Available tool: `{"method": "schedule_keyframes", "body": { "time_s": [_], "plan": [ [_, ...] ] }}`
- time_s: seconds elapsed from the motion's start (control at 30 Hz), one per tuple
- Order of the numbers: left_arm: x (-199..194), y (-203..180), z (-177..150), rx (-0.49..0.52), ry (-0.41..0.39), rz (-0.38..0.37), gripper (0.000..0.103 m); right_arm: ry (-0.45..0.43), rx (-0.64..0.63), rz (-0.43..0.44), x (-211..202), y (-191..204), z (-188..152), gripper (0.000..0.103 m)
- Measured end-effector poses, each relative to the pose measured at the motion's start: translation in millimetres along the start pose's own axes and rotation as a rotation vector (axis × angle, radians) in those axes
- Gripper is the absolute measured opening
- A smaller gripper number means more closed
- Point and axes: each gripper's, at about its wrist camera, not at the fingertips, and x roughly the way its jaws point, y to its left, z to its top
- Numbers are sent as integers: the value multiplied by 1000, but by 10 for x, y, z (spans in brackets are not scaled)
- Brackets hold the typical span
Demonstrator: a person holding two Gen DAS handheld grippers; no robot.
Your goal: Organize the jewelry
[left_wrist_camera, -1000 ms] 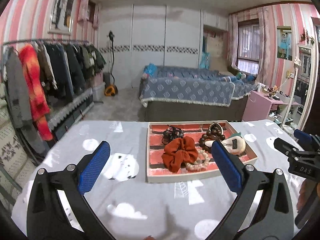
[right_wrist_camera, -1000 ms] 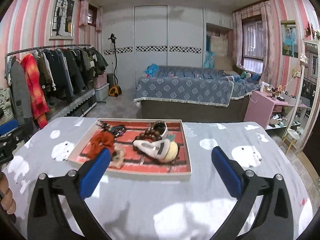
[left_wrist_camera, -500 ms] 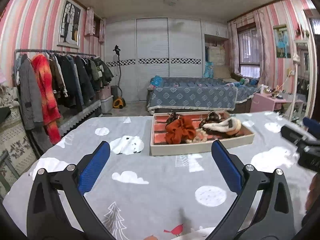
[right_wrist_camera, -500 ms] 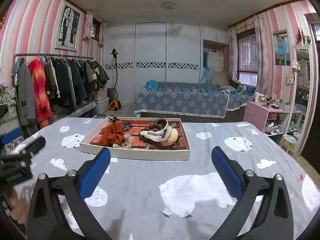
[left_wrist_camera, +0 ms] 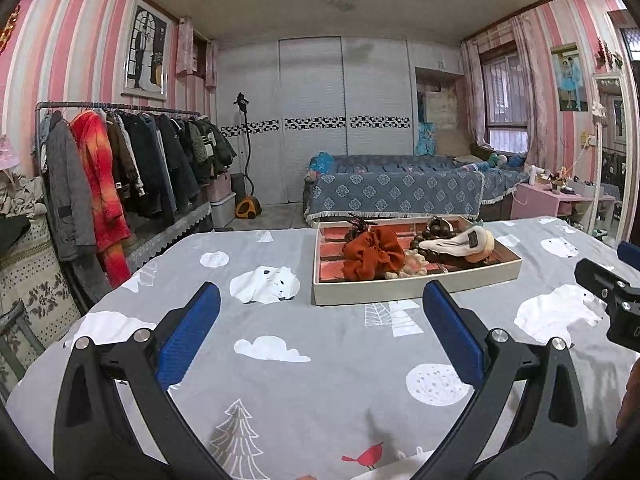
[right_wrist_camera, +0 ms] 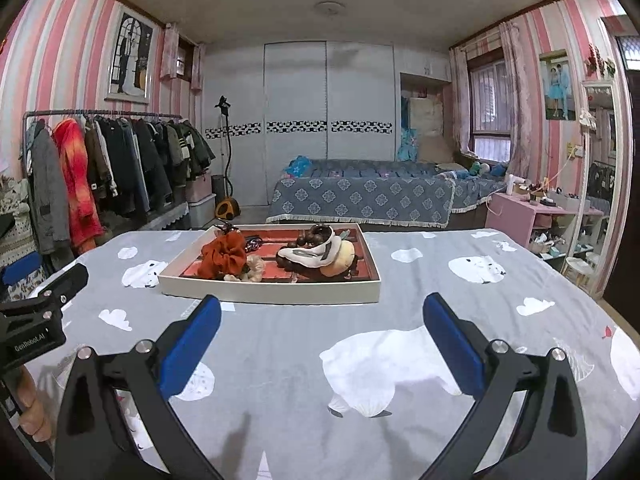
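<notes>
Both tongs spread empty, left gripper (left_wrist_camera: pixel 318 322) and right gripper (right_wrist_camera: pixel 320 322) off the tray (right_wrist_camera: pixel 272 294) at 12 o'clock, scrunchie (right_wrist_camera: pixel 222 256) and beads (right_wrist_camera: pixel 310 238) heaped inside: sorted or awaiting sorting, cannot tell

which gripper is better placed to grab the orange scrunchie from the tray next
Probably the left gripper. The orange scrunchie lies at the tray's left end, nearer its open fingers; from the right gripper, also open, it sits off to the left.
</notes>
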Motion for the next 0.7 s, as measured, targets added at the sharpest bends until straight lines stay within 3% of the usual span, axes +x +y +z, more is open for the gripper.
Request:
{"method": "schedule_keyframes", "body": {
  "time_s": [0.7],
  "plan": [
    [-56, 26, 23, -2, -2, -12, 98, -2, -6, -45, -32, -13, 16, 99]
  ]
}}
